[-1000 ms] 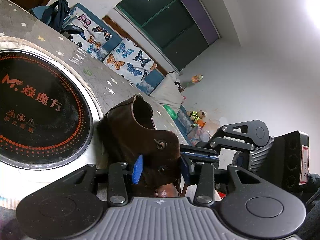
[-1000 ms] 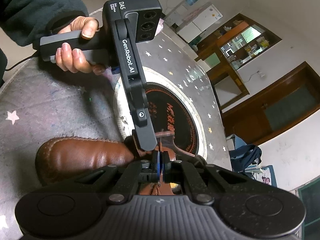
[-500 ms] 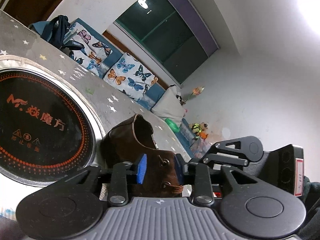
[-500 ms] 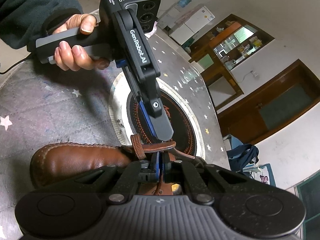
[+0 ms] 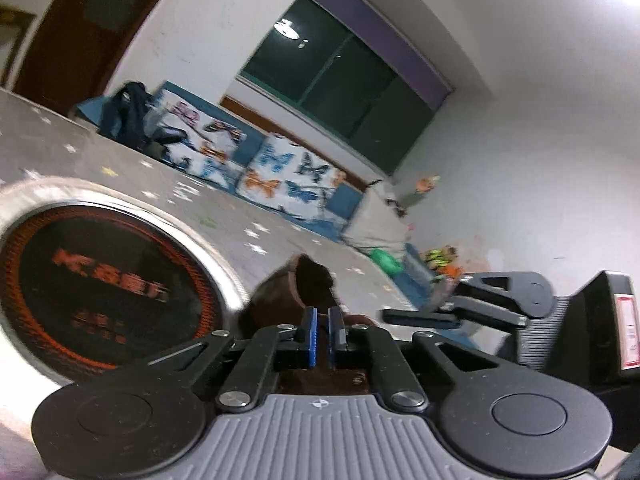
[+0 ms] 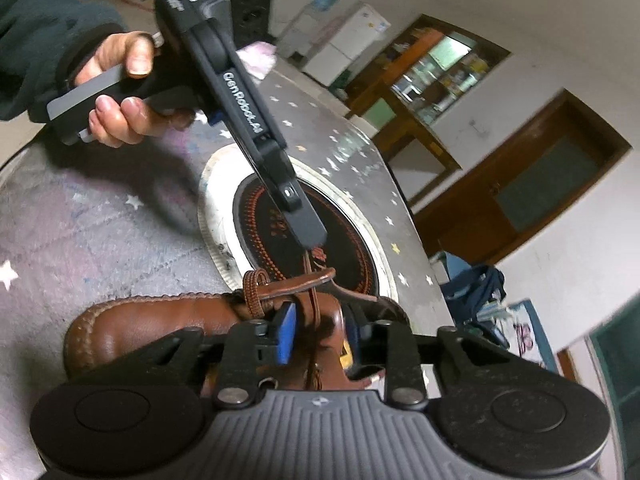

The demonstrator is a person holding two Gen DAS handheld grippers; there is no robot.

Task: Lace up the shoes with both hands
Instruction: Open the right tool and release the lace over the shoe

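Left claw (image 6: 314,246) pinches brown lace (image 6: 311,276) taut above boot (image 6: 160,328); right claw (image 6: 320,338) agape, empty; pull straight, steady.

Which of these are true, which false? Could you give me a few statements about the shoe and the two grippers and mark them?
1. The shoe is brown leather. True.
2. The right gripper is clamped shut. False: its jaws stand open on either side of the shoe's upper.
3. The left gripper pinches a lace above the shoe. True.
4. The shoe lies on a bare wooden floor. False: it lies on a grey star-patterned table cover, beside a round black cooktop.
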